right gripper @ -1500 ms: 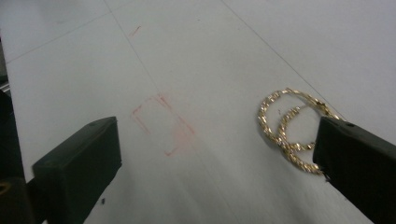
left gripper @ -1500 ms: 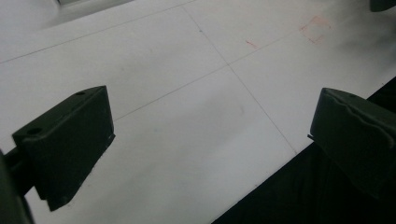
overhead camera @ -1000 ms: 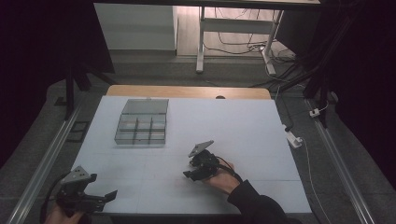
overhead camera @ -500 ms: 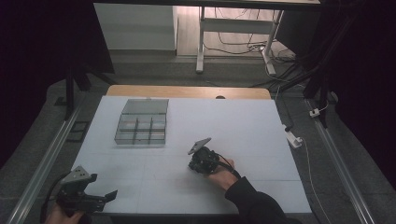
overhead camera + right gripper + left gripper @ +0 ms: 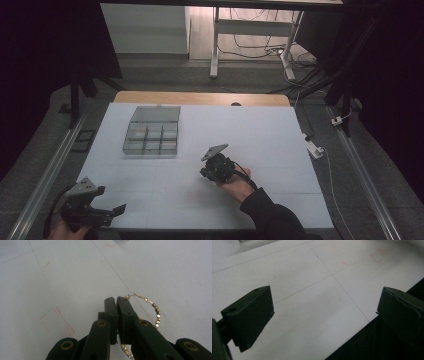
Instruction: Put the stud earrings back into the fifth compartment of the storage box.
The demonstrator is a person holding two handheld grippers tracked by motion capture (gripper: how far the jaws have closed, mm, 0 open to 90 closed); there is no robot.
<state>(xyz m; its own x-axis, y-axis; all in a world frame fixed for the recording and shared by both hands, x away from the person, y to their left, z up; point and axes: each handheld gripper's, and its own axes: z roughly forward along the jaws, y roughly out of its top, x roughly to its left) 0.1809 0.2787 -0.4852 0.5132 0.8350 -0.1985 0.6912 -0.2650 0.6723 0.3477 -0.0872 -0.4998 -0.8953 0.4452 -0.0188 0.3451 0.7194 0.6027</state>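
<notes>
— So, what has the right hand-held gripper got there?

— A gold hoop, thin wire with small beads along one side. The jaws have just been closing and now stand pressed together on the wire, near the clasp end by the look of it. Most of the ring sticks out to one side of the jaws, just above the white counter.

— Where is that on the counter?

— Near the middle, a bit toward the person's side. From above I see the right hand-held gripper there, but the hoop is too small to pick out.

— Will it hold?

— I'd guess the hoop weighs next to nothing, so lifting is no trouble. The worry is that smooth, thin metal may slip or swivel between flat pads. It also looks easy to bend, and the clasp could spring open under a hard squeeze. I'd grip the plain wire, not the beads, and only lightly.

— And the left one?

— The left hand-held gripper is at the near left corner, jaws wide apart with nothing between them, only bare counter and its edge beneath.

— Anything else about?

— A clear box with compartments sits at the far left, well apart from both hands. I can't tell what, if anything, is in it.
</notes>
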